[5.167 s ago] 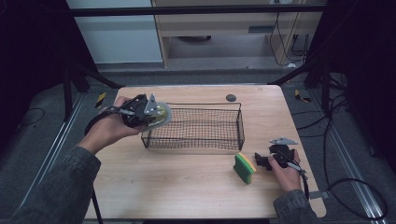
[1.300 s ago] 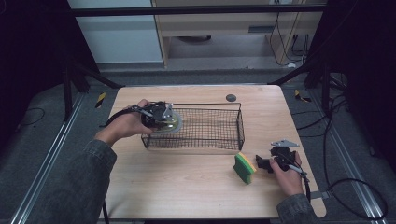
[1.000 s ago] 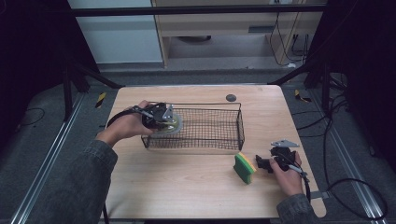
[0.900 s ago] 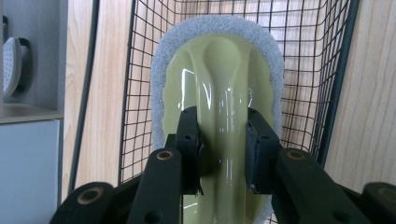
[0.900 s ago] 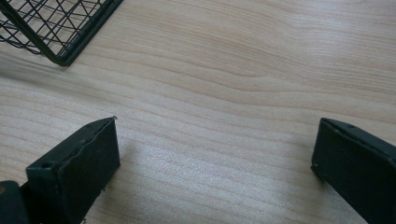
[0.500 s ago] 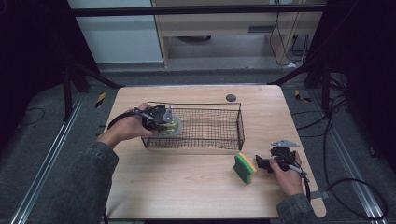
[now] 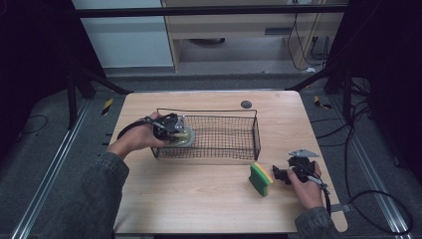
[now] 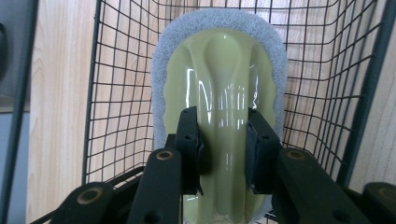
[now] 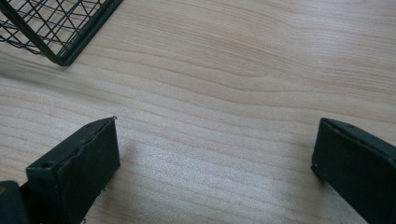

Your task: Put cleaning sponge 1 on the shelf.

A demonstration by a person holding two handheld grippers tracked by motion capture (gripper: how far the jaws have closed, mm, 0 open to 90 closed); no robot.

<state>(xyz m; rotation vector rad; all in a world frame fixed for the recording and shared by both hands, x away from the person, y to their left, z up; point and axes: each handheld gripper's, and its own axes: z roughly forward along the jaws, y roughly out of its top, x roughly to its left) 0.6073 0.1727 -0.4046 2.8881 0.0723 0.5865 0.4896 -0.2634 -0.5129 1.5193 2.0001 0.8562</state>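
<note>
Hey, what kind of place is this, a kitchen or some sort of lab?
Most likely a lab or workshop test bench, not a kitchen. A bare wooden table stands inside a dark metal frame, loose cables run across the floor, and the wire basket and green sponge look like practice props.

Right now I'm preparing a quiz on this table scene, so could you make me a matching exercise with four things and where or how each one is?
Things:
1. scrubber
2. green sponge
3. left gripper
4. right gripper

States:
A. jaws wide apart over bare wood
B. on the table, outside the wire basket
C. over the basket's left end, held by its glossy handle
D. clamped on a pale yellow handle

Pairs: 1-C, 2-B, 3-D, 4-A
</note>
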